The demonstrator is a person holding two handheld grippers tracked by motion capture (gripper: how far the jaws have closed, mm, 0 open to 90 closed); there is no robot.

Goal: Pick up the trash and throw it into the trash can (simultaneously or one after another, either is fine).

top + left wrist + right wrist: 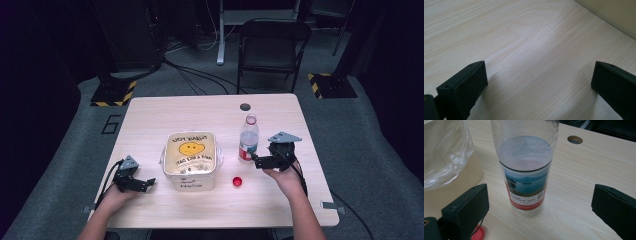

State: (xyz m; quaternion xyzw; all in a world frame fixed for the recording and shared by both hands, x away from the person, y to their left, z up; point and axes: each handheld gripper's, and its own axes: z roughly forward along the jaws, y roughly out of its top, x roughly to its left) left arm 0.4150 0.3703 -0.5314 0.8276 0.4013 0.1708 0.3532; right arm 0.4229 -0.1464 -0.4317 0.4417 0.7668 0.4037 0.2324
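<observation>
With both pairs of jaws spread wide and empty, the right gripper (pixel 256 161) faced the uncapped bottle (pixel 526 170) standing upright beside the lined bin (pixel 190 159), the red cap (pixel 237 181) lying near; the left gripper (pixel 145 184) rested idle; recapping probably followed.

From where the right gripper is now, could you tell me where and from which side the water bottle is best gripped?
Grip the bottle across its labelled body, probably coming level from the person's side, where the right gripper already faces it with jaws open and apart from it. The bottle stands upright and uncapped, its walls are straight there, and the bin crowds its left, so a low, level grip seems steadiest.
</observation>
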